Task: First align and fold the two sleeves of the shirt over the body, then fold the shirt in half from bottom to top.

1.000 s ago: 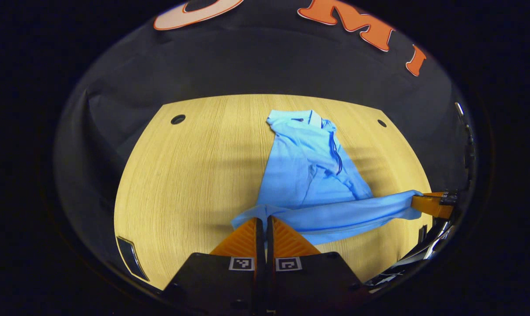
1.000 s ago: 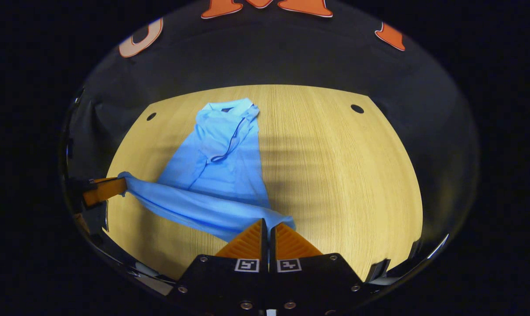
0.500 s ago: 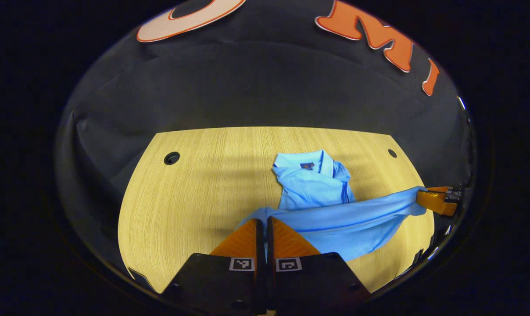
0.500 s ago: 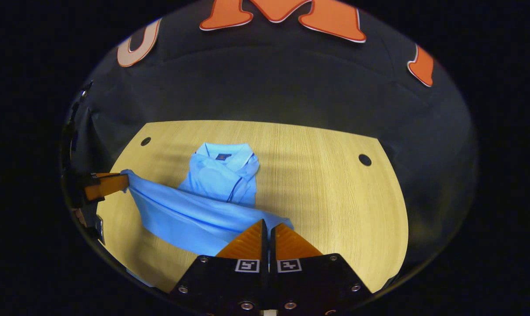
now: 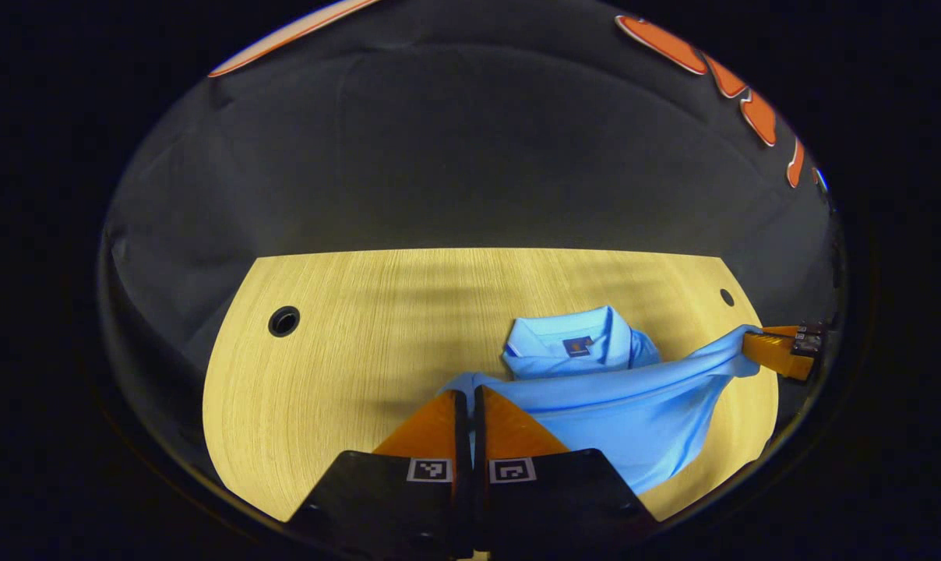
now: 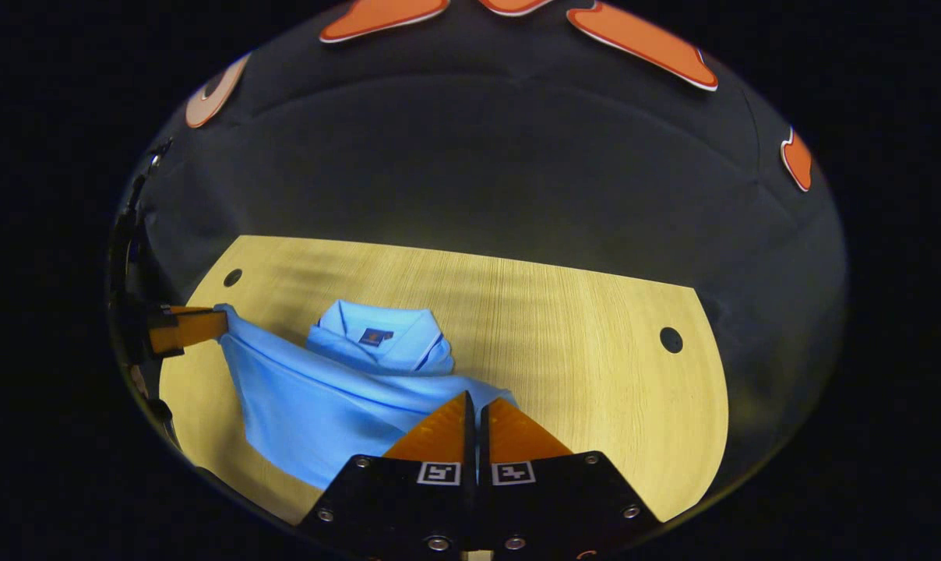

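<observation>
right gripper (image 6: 473, 405) clamps shirt (image 6: 322, 397) hem | left gripper (image 6: 206, 325) too | table (image 6: 595, 351)

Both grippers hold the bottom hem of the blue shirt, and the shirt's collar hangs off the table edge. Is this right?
Not quite. The collar lies on the table, as the right gripper view shows. The left gripper and right gripper do hold the hem of the shirt.

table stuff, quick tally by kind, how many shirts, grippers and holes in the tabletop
shirts: 1, the blue shirt
grippers: 2, the left gripper and the right gripper, each shut on the shirt's bottom edge
holes in the table: 2, the left hole and the right hole
total: 5
</observation>
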Demonstrator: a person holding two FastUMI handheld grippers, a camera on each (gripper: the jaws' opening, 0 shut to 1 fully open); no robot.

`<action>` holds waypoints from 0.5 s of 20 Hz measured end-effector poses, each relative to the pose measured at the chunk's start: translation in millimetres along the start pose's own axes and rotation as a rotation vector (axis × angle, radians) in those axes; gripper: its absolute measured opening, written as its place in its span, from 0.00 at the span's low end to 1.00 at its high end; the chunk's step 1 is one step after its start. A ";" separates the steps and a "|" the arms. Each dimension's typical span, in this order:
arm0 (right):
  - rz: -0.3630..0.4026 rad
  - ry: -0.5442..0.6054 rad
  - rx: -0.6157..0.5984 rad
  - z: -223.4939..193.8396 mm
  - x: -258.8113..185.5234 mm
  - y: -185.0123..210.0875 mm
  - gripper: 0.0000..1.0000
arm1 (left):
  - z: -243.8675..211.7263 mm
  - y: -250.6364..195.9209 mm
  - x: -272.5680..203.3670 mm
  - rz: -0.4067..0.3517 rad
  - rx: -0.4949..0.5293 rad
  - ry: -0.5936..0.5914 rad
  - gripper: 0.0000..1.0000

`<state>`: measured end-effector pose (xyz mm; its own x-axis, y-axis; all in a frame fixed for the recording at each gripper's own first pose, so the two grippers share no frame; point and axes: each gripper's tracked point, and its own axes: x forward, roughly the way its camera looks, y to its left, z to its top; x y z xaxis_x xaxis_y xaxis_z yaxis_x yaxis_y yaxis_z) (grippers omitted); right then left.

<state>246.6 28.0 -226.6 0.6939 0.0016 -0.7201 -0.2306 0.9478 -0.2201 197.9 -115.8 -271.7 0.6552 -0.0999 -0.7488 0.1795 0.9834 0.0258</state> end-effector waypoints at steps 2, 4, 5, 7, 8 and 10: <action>0.008 0.011 0.025 -0.5 20.9 1.0 0.00 | 0.3 2.4 21.1 0.005 0.020 0.010 0.04; -0.002 0.043 0.037 -6.7 38.1 -2.5 0.01 | -5.9 6.8 36.7 0.007 0.048 0.030 0.04; -0.011 0.062 0.033 -13.3 47.0 -3.8 0.01 | -10.4 5.7 44.0 0.005 0.048 0.046 0.04; -0.025 0.104 0.017 -26.7 62.4 -3.6 0.02 | -18.6 5.2 57.2 0.010 0.038 0.080 0.05; -0.029 0.113 0.007 -29.7 66.2 -2.5 0.02 | -24.7 5.0 65.1 0.012 0.029 0.088 0.08; -0.031 0.100 -0.014 -29.1 68.3 -1.5 0.04 | -30.7 7.7 68.6 0.017 0.011 0.094 0.16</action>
<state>274.6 17.5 -294.6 0.6296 -0.0600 -0.7746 -0.2200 0.9424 -0.2518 221.7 -110.5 -343.2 0.5869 -0.0682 -0.8068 0.1770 0.9832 0.0456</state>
